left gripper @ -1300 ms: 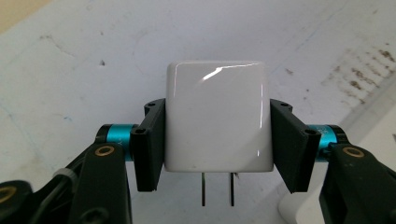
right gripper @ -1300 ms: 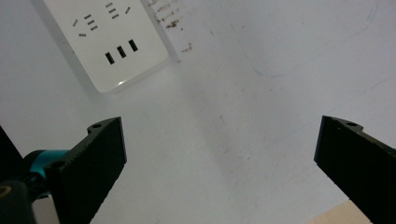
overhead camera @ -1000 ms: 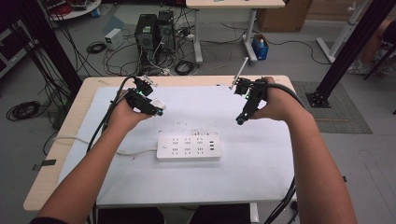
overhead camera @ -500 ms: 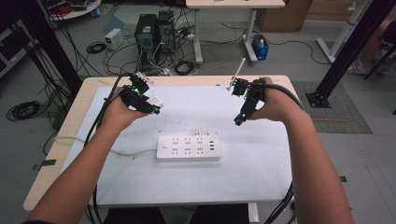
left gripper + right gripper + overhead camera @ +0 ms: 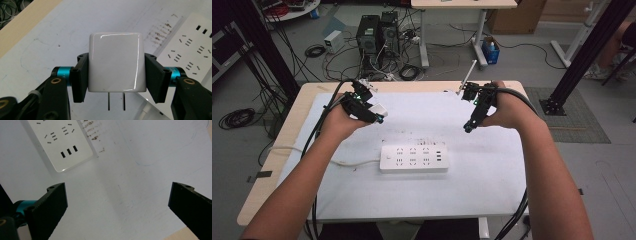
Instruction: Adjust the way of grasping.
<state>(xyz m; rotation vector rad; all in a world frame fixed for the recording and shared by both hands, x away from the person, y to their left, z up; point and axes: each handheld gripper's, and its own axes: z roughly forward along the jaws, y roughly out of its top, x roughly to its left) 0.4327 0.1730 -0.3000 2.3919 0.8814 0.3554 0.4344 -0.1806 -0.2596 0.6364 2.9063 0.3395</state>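
A white power strip lies flat near the middle of the white table mat; part of it shows in the left gripper view and the right gripper view. My left gripper is held above the mat at the back left, shut on a white plug adapter whose two metal prongs point down toward the bottom of that view. The adapter also shows as a small white block in the high view. My right gripper hovers at the back right, its jaws open wide with nothing between them.
The strip's white cord runs off to the left. Black cables trail from both grippers over the table's edges. Beyond the table, computer towers and loose cables sit on the floor. A wooden table edge borders the mat at left.
My left gripper with the adapter has shifted slightly back and left. The right gripper has stayed in place.
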